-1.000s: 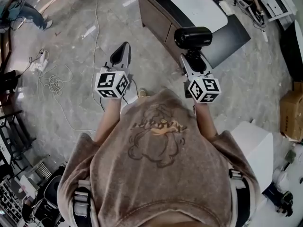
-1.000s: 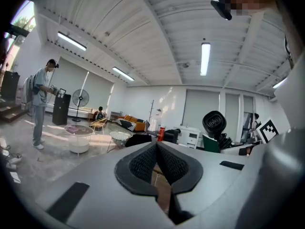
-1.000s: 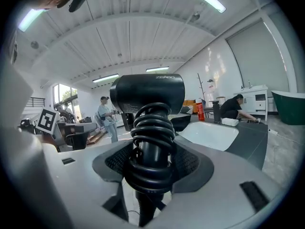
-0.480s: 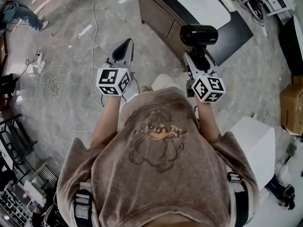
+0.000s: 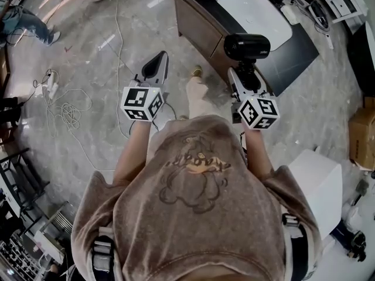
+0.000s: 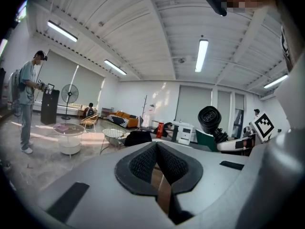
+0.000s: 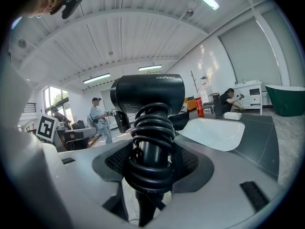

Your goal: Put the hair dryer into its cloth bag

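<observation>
I have the hair dryer pinched in the right tongs. In the right gripper view the pads stand wide on its handle and grip through the coiled cord wound round it, with the barrel upright above them. The left tongs are pressed together on nothing. Both are held out in front of me over the floor.

I can't find the cloth bag in any view, so I judge this to be the carrying stage, with the bagging not yet begun. Next I need to find the bag. Then the left tongs will have to spread and take one lip of its mouth to hold it open, while the right feeds the dryer in. The loose loops of cord could catch on the cloth.

The dark worktop with its white basin lies just ahead on the right, its near edge close to the dryer. A white cabinet stands by my right elbow. To the left the floor is open, with a slack cable lying well apart from the tongs.
</observation>
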{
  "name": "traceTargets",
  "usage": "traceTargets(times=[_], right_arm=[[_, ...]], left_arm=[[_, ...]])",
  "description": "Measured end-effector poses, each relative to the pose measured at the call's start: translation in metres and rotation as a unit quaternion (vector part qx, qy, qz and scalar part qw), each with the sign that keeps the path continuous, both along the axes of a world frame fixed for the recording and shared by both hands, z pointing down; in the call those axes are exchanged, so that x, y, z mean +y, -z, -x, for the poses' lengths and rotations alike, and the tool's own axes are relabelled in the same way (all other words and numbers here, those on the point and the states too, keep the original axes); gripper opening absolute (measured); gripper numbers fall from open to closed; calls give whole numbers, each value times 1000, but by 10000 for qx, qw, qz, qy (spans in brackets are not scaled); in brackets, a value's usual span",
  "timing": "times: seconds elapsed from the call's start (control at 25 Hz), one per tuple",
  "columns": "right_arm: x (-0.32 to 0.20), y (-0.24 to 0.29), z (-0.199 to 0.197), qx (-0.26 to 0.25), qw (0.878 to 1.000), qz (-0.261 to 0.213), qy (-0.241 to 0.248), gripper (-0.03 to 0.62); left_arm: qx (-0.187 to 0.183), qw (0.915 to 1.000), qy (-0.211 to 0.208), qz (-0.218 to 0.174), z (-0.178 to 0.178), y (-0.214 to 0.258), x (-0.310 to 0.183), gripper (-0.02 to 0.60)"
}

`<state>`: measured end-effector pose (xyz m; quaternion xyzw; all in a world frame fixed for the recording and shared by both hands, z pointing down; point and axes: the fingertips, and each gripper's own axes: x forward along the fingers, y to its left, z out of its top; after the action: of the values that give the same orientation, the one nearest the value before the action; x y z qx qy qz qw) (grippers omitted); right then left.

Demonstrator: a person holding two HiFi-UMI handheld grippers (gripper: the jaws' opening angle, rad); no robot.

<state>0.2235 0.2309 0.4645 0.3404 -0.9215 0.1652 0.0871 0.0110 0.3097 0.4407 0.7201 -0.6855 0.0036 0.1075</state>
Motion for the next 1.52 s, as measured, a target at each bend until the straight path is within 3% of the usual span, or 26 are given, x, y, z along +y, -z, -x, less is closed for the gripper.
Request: traceTargets(times=[0.84,1.12,1.52], right_arm=[[-220,5,101,173,9996,207,38,242],[-277,6,118,147,9996,228,42,242],[-318,0,130,188,9994,298,-17,242]], left_arm=[[-154,9997,-149,141,98,23,-226,18],[-198,9993,-255,167,111,26,-288,18],[-230,9980,-562,190,119,21,-335,18]])
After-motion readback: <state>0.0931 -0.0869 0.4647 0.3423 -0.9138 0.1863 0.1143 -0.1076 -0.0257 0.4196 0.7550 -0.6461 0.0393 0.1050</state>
